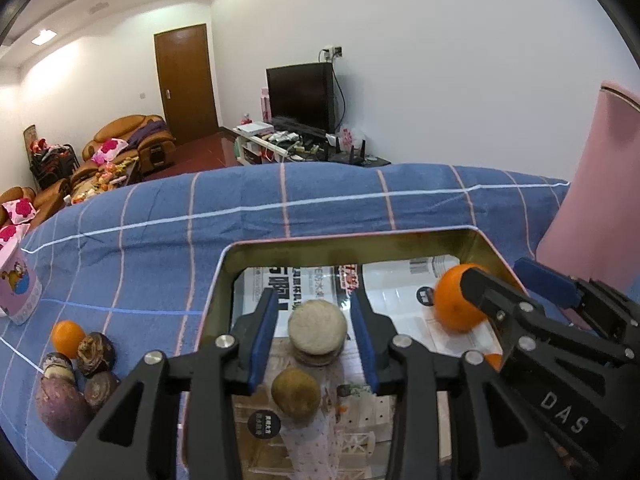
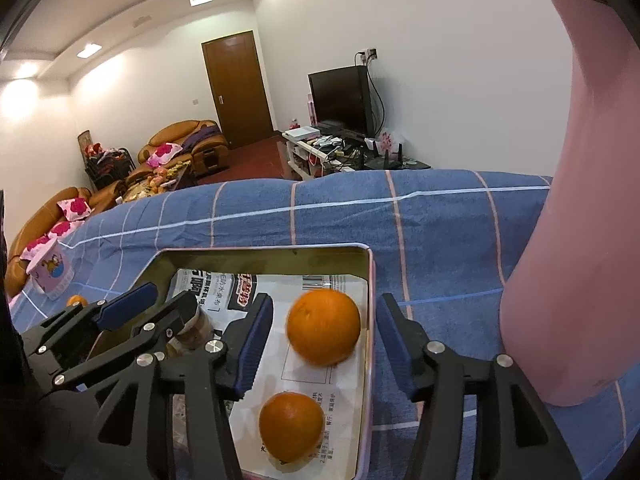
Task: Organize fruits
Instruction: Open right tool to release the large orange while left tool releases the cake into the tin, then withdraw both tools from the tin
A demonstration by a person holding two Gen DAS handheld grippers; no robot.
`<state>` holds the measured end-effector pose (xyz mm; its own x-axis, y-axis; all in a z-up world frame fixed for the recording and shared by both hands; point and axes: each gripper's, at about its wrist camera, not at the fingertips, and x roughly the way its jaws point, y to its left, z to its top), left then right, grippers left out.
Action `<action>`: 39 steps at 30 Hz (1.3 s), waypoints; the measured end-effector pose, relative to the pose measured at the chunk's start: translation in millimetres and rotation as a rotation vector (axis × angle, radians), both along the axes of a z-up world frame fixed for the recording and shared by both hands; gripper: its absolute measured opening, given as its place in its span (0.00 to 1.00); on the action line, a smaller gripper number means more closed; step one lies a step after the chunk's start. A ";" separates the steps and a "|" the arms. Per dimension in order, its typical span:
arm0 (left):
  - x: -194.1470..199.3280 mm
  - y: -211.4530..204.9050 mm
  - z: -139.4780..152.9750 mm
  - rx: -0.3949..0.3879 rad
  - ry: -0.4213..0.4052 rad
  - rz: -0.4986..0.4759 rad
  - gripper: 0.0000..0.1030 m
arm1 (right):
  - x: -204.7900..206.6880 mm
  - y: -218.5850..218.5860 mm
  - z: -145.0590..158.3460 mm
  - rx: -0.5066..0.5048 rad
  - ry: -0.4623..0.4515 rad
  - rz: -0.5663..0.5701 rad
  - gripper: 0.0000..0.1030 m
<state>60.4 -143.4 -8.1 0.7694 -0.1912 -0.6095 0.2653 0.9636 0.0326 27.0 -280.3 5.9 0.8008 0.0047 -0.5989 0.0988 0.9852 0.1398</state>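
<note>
- The left gripper [image 1: 316, 332] is hovering over the left half of the rectangular metal tin [image 1: 400, 236], its jaws standing apart; a pale round fruit [image 1: 317, 330] is sitting between the blue pads [image 1: 262, 344] without either pad pressing on it, so nothing is being held; a brownish round fruit [image 1: 296, 396] is lying just nearer than it, below the pads
- The right gripper [image 2: 324, 340] is hanging over the tin's right half with its jaws set wide; 1 orange [image 2: 323, 327] is lying between its fingers, untouched by either; a 2nd orange [image 2: 291, 426] is resting nearer the camera on the printed paper lining [image 2: 312, 376]; the right finger is reaching outside the tin's right wall
- Left of the left gripper, outside the tin, 1 small orange [image 1: 67, 338] and several dark purple-brown fruits [image 1: 80, 380] are clustering on the blue checked cloth [image 1: 160, 248]
- A pink carton [image 1: 18, 292] is standing farther left on the cloth; a pink upright object [image 2: 572, 240] is rising to the right of the right gripper
</note>
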 end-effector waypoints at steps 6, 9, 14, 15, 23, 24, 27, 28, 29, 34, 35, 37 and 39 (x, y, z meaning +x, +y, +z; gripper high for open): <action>-23.7 5.0 12.4 -0.012 -0.137 0.018 1.00 | -24.8 -5.8 17.9 0.018 -0.140 -0.056 0.67; -35.6 1.6 17.3 0.021 -0.209 0.012 1.00 | -37.9 -4.1 27.7 -0.022 -0.218 -0.107 0.76; -34.7 6.4 15.5 0.042 -0.206 0.031 1.00 | -38.4 -3.7 31.8 -0.056 -0.227 -0.152 0.77; -34.1 9.2 16.0 0.037 -0.201 0.038 1.00 | -36.3 -4.0 31.3 -0.060 -0.219 -0.154 0.77; -40.4 30.0 17.7 0.024 -0.227 0.086 1.00 | -50.9 4.6 28.8 -0.147 -0.297 -0.167 0.77; -42.0 32.0 17.4 0.024 -0.228 0.087 1.00 | -51.3 6.5 28.7 -0.155 -0.294 -0.161 0.77; -45.5 39.7 17.2 0.020 -0.233 0.101 1.00 | -52.5 11.8 29.0 -0.172 -0.286 -0.152 0.77; -46.5 43.3 17.2 0.018 -0.234 0.108 1.00 | -53.8 13.7 29.1 -0.179 -0.287 -0.154 0.77; -47.3 46.2 17.2 0.015 -0.233 0.113 1.00 | -55.2 14.1 29.8 -0.180 -0.288 -0.155 0.77; -50.9 62.3 15.8 -0.002 -0.222 0.133 1.00 | -58.5 10.4 28.6 -0.134 -0.268 -0.170 0.77; -51.7 64.8 15.6 -0.004 -0.220 0.136 1.00 | -59.6 10.2 28.2 -0.127 -0.265 -0.174 0.77; -52.2 66.6 15.6 -0.004 -0.218 0.136 1.00 | -62.4 11.2 28.0 -0.121 -0.265 -0.180 0.77; -53.5 68.4 15.5 0.001 -0.216 0.131 1.00 | -65.5 12.3 27.6 -0.111 -0.264 -0.182 0.77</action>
